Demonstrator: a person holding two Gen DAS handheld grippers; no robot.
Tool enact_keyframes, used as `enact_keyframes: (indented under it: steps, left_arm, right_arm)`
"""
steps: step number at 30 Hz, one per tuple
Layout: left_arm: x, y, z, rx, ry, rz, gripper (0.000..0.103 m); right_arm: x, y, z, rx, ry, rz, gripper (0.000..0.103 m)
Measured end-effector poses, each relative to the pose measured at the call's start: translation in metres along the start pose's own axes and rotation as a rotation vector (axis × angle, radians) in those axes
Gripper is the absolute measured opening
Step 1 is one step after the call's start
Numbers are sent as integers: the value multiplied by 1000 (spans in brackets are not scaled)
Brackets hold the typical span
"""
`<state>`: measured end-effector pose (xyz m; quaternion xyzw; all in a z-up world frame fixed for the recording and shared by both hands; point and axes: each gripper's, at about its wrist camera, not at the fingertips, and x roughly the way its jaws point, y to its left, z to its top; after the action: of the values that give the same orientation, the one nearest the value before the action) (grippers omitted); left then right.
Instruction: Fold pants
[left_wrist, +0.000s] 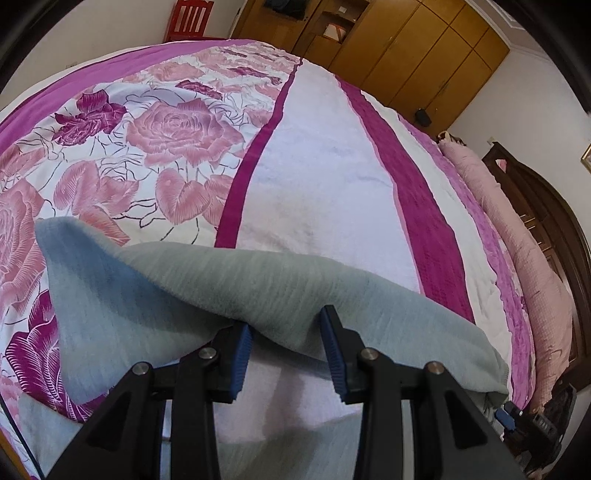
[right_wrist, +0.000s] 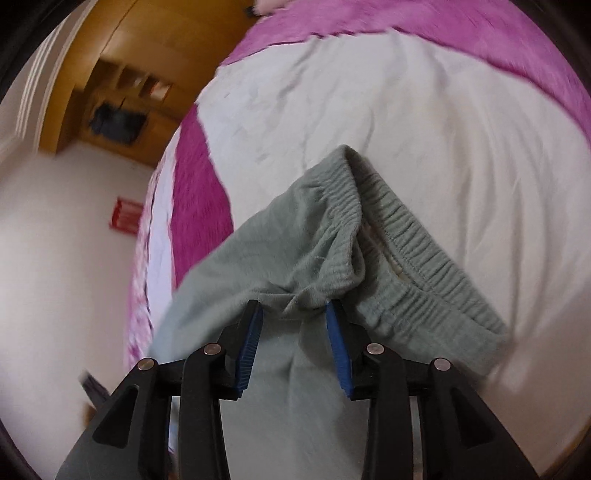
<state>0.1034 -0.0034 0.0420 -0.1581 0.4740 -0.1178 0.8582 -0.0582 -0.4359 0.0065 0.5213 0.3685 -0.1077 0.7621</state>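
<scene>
- Nearest the left wrist camera, the left gripper (left_wrist: 286, 332) pointed down at the bed, its blue pads (left_wrist: 242, 360) a moderate way apart.
- A fold of the grey-green pants (left_wrist: 229, 280) draped over both fingertips; whether the pads actually pinched the cloth, I could not tell.
- From that fold the pants spread away to the left and to the right across the near part of the bedspread (left_wrist: 317, 177).
- The bedspread showed pink roses on the left, a white band in the middle and magenta stripes beside it.
- A rolled pink quilt (left_wrist: 517, 229) lay along the bed's right edge, and a wooden wardrobe (left_wrist: 417, 48) stood against the far wall.
- A red chair (left_wrist: 190, 18) stood beyond the far edge of the bed.
- In the right wrist view, the right gripper (right_wrist: 293, 314) stood partly open, its pads (right_wrist: 338, 354) not pressing anything.
- A bunch of the pants hung between those fingers, with the elastic waistband (right_wrist: 413, 240) lying just beyond on the white sheet (right_wrist: 461, 122).
- That view was blurred at its edges.
</scene>
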Motion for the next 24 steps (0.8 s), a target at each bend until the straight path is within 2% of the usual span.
enact_keyframes:
  steps: [5, 8, 10, 12, 14, 17, 21, 22, 23, 24]
  left_arm:
    - [3, 1, 0, 1, 4, -3, 38]
    - [5, 1, 0, 1, 6, -5, 38]
    - [5, 2, 0, 2, 7, -8, 38]
    - [5, 3, 0, 7, 6, -12, 38]
    - [5, 3, 0, 13, 7, -13, 38]
    - [8, 5, 1, 19, 19, 5, 38]
    - [12, 6, 0, 18, 23, 13, 38]
    - [12, 5, 0, 19, 20, 15, 38]
    - [12, 5, 0, 17, 18, 15, 37]
    - [12, 5, 0, 15, 17, 15, 37]
  right_arm:
    - [9, -8, 5, 135, -19, 54, 37]
    - [6, -9, 5, 170, -38, 64, 37]
    - [1, -9, 3, 175, -53, 51, 40]
    - [-5, -12, 3, 199, -75, 30, 50]
    - [-8, -16, 3, 224, -90, 36, 51]
    - [-3, -17, 9, 222, -82, 10, 51]
    - [9, -4, 12, 158, -75, -35, 51]
    - [12, -1, 12, 144, -72, -41, 49]
    - [15, 2, 13, 128, -73, -51, 41]
    - [16, 4, 14, 112, -74, -61, 27]
